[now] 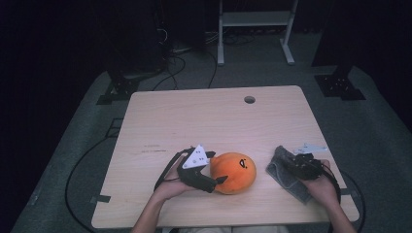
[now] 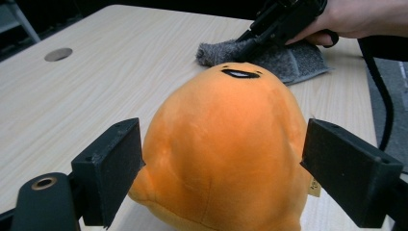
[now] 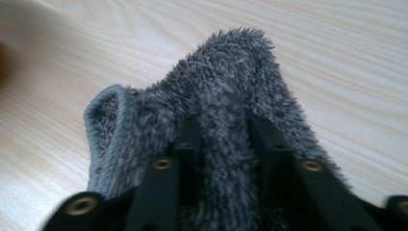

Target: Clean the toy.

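While the orange plush toy point(image 2: 226, 144) rests at the near-centre of the wooden table point(image 1: 194, 116), I see the left gripper point(image 2: 223, 168) spread wide around it. My right gripper point(image 3: 223, 139) pinches a fold of grey towel point(image 3: 231, 86) just right of the toy.

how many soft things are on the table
2: an orange plush near the front edge, between the left gripper's open fingers, and a grey cloth to its right, pinched by the right gripper.

Each black hand-held gripper point(image 1: 217, 167) has brass-ringed screws.
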The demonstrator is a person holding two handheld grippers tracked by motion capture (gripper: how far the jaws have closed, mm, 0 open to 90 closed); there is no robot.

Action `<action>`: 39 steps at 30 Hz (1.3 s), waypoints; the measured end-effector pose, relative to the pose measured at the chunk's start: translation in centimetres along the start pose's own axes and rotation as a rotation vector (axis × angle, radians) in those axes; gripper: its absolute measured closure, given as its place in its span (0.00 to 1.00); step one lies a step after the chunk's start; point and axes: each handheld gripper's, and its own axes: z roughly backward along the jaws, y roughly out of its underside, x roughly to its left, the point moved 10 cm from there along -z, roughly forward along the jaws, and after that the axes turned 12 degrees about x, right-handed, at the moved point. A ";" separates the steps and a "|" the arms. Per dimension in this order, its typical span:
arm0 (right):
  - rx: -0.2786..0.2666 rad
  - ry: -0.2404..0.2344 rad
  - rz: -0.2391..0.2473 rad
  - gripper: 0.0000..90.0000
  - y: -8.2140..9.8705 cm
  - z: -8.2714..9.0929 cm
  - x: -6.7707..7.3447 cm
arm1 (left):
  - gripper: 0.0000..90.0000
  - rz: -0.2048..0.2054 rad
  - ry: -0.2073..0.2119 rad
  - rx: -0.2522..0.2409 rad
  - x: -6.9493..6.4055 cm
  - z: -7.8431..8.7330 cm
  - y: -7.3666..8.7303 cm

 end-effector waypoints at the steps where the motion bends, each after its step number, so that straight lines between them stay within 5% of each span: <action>1: 0.003 -0.003 -0.003 0.80 0.0 0.1 -0.1 | 0.18 -0.007 0.004 0.007 -0.1 -0.2 0.2; 5: -0.008 -0.035 -0.024 0.84 0.1 0.9 -0.2 | 0.25 -0.039 -0.009 0.074 -0.3 -1.6 1.2; 9: -0.145 -0.107 0.006 0.84 -1.2 4.4 1.3 | 0.32 -0.019 -0.009 0.056 -0.3 -2.5 1.2; 13: -0.268 -0.249 0.145 0.83 -2.6 7.8 5.8 | 0.35 -0.010 -0.033 0.038 -0.2 -3.0 0.8; 17: -0.243 -0.301 0.316 0.82 -2.9 7.6 10.9 | 0.37 -0.031 -0.049 0.039 -0.6 -3.5 0.3; 19: -0.229 -0.295 0.342 0.71 -3.1 6.6 12.2 | 0.37 -0.036 -0.056 0.044 -0.7 -3.6 0.3; 21: -0.226 -0.261 0.341 0.57 -3.4 5.5 12.6 | 0.38 -0.045 -0.059 0.055 -0.8 -3.6 0.5; 23: -0.253 -0.222 0.350 0.54 -3.7 5.1 12.7 | 0.38 -0.048 -0.055 0.057 -0.9 -3.7 0.5; 32: -0.258 -0.187 0.357 0.80 -3.7 5.3 13.1 | 0.36 -0.009 -0.050 0.057 -0.2 -3.6 0.6; 39: -0.171 -0.135 0.283 0.82 -2.4 3.6 9.8 | 0.36 0.046 -0.046 0.040 0.5 -3.6 0.9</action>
